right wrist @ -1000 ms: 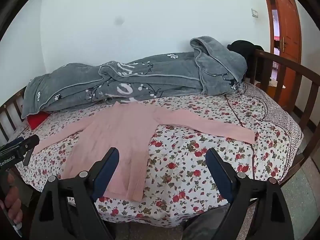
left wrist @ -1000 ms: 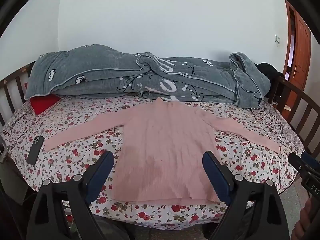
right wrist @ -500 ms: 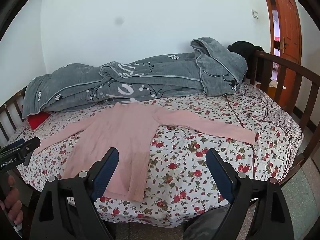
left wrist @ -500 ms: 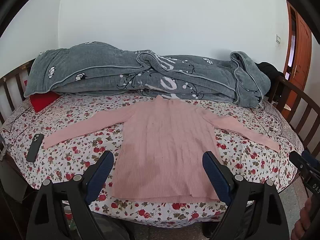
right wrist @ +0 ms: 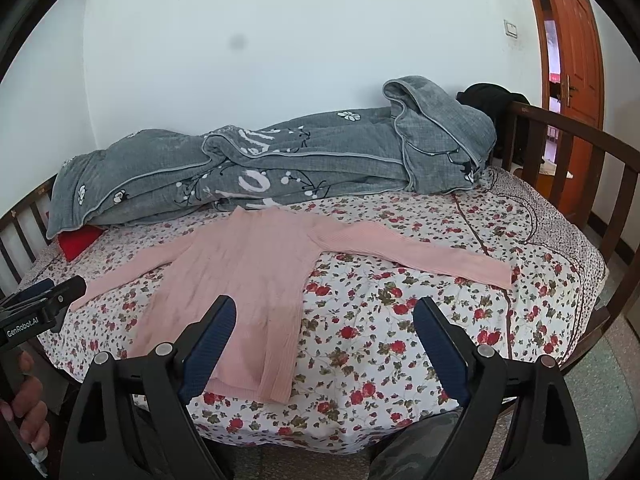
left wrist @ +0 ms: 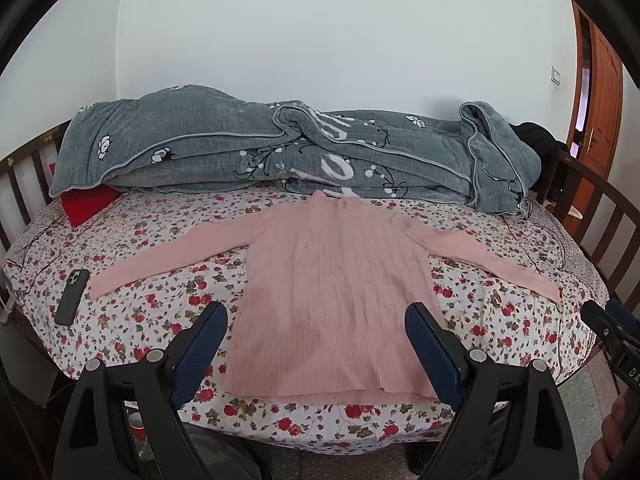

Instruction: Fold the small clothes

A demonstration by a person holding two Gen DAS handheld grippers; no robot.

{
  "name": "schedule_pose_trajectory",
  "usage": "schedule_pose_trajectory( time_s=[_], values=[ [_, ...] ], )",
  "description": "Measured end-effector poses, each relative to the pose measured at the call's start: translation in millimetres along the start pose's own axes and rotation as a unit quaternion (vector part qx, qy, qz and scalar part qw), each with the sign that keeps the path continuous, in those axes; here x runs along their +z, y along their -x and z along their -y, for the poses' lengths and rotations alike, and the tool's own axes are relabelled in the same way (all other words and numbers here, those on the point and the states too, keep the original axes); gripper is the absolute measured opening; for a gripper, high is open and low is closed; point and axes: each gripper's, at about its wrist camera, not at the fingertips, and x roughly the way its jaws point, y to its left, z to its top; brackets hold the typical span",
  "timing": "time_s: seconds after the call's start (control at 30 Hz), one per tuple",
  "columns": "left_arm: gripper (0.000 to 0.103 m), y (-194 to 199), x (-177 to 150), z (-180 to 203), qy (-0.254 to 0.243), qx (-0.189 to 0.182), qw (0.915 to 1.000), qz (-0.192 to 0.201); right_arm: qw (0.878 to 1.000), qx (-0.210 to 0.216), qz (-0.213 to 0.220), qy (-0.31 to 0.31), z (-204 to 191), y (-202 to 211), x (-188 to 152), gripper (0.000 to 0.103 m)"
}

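Note:
A pink ribbed sweater (left wrist: 332,292) lies flat on the floral bed sheet (left wrist: 160,288), both sleeves spread out sideways and its hem toward me. My left gripper (left wrist: 316,320) hovers open above the hem, holding nothing, its blue pads on either side of the sweater's body. In the right wrist view the same sweater (right wrist: 248,276) lies left of centre, its right sleeve (right wrist: 432,256) stretching across the sheet. My right gripper (right wrist: 324,316) is open and empty, over the sheet just right of the sweater's hem.
A rolled grey quilt (left wrist: 280,152) fills the back of the bed. A red cushion (left wrist: 88,202) pokes out at its left end. A dark phone (left wrist: 72,290) lies near the left sleeve's cuff. Wooden rails (right wrist: 576,152) bound the bed; an orange door (right wrist: 572,60) stands at right.
Both views have shifted slightly, with the bed and sweater sitting a little higher and closer in the left wrist view. The sweater has not moved and both grippers stay open.

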Motion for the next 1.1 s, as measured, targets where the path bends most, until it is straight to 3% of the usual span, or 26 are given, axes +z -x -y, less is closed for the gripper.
schedule_pose_trajectory(
  time_s=[1.1],
  values=[
    [0.09,9.8,-0.3,12.0,-0.011,-0.001,0.9999,0.013,1.0,0.004,0.011,0.0,4.4,10.2,0.2,0.091]
  ],
)
